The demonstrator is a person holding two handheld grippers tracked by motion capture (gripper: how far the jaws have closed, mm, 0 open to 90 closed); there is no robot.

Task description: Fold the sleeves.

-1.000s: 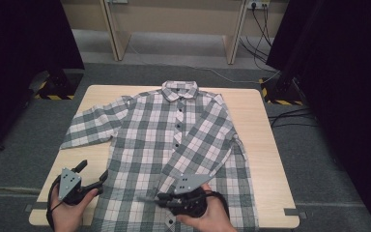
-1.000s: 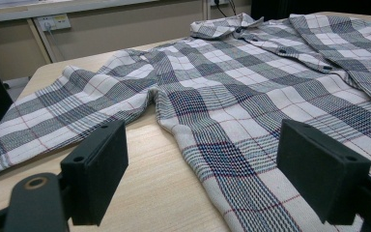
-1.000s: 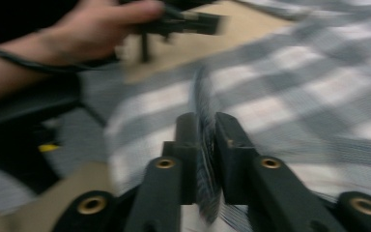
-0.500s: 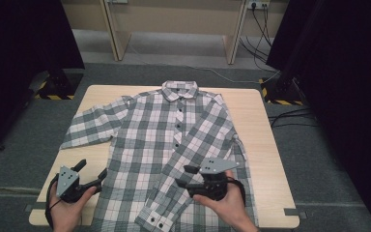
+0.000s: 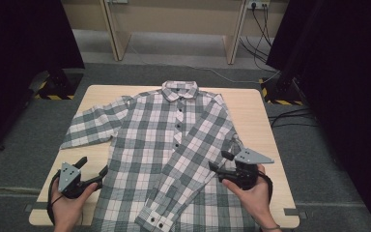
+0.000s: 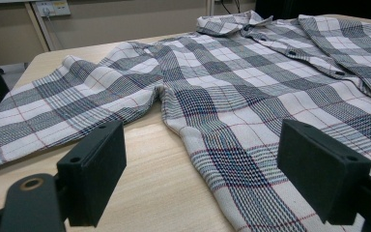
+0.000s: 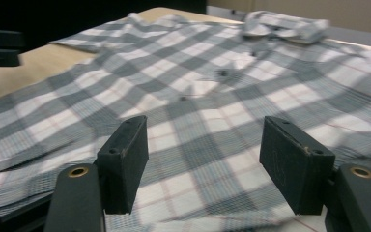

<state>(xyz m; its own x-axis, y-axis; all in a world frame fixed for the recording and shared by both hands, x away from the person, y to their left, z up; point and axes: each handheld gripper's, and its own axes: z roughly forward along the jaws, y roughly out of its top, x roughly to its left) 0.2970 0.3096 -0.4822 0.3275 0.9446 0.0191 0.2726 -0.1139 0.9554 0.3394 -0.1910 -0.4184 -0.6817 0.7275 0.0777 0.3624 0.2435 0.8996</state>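
A grey-and-white plaid shirt (image 5: 174, 140) lies front up on the wooden table (image 5: 256, 121), collar at the far edge. One sleeve (image 5: 193, 154) is folded slantwise across the front, its cuff (image 5: 155, 220) near the front edge. The other sleeve (image 5: 94, 126) is spread out to the left. My left gripper (image 5: 92, 166) rests open at the shirt's near left edge, with the shirt's side edge (image 6: 232, 159) and bare wood beyond its jaws. My right gripper (image 5: 221, 161) hovers over the shirt's right side; its jaws have just been opening and nothing is between them over the cloth (image 7: 207, 140).
Bare table wood shows left of the shirt (image 5: 53, 183) and along the right edge. Behind the table stand pale wooden furniture legs (image 5: 113, 29). Cables (image 5: 290, 116) run over the grey floor at the right, and dark curtains hang on both sides.
My right gripper has let go of the folded sleeve's cuff, opened, and moved right and away from the front edge. The cuff now lies flat on the shirt. The left gripper stays put.
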